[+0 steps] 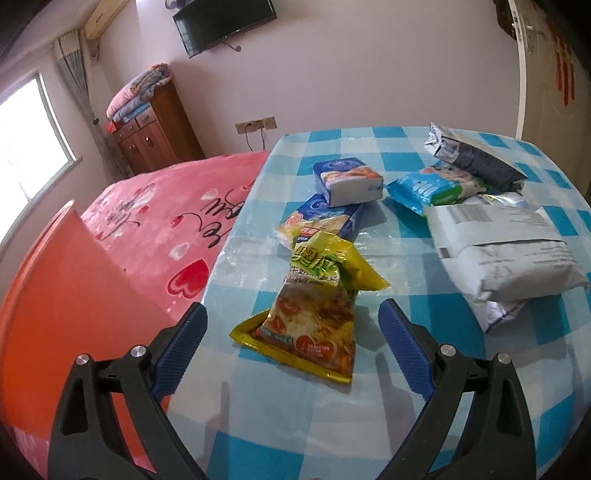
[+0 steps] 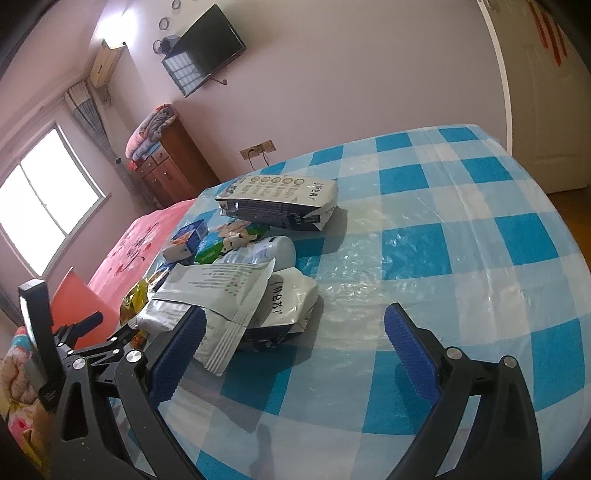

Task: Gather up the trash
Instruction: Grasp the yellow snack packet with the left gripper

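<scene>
A yellow snack wrapper (image 1: 314,314) lies crumpled on the blue-checked table (image 1: 280,417), right ahead of my left gripper (image 1: 293,310), which stands open with its blue pads on either side of the wrapper's near end. Behind it lie two blue tissue packs (image 1: 347,181), a blue-green packet (image 1: 432,186), a dark foil bag (image 1: 476,157) and a white bag (image 1: 506,254). My right gripper (image 2: 295,317) is open above the table, its left pad beside the white bag (image 2: 236,299). The left gripper (image 2: 92,339) shows at the lower left of the right wrist view.
An orange board or chair back (image 1: 62,295) stands off the table's left edge, with a pink bed (image 1: 166,221) behind it. A wooden cabinet (image 1: 155,129) and a wall-mounted television (image 1: 225,22) are at the far wall. A door (image 2: 546,110) is at right.
</scene>
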`<state>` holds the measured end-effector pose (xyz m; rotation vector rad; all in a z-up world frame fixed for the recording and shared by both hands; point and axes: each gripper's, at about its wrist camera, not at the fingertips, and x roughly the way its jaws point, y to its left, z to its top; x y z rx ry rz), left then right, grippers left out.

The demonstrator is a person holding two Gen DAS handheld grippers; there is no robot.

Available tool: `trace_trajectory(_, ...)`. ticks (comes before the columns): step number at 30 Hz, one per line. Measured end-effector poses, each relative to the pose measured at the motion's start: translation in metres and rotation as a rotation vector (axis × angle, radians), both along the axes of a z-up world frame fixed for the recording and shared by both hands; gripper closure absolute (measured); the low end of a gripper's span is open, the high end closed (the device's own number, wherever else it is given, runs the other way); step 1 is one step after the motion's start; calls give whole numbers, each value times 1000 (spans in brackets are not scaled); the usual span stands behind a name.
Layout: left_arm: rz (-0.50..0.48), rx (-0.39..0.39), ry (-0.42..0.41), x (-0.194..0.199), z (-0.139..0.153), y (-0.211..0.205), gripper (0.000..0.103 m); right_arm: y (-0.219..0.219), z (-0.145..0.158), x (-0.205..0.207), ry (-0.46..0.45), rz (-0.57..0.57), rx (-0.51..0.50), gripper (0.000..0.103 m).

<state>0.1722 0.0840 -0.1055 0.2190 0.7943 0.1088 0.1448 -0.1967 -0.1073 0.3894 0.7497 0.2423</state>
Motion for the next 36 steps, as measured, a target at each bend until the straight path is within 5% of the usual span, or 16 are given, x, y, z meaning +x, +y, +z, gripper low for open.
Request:
trace_trajectory(5,-10,1,17,9,-4,3,11,-2,-2,2,8,5,12,7)
trace_trajectory(11,-13,6,33,16,-7,7,27,-5,-4,4,18,7,29,7)
trace_trajectory(16,-23,-13,57,24,-12,4,51,-5,-4,4,18,8,32,7)
trace_trajectory(22,-34,-99,70,26,-12,-6,58,-6,-3,3,13,8,39,7)
trace_trajectory(36,-234,-195,81,6,-5,-89,69,-18,3,0,-3,-9,53,7)
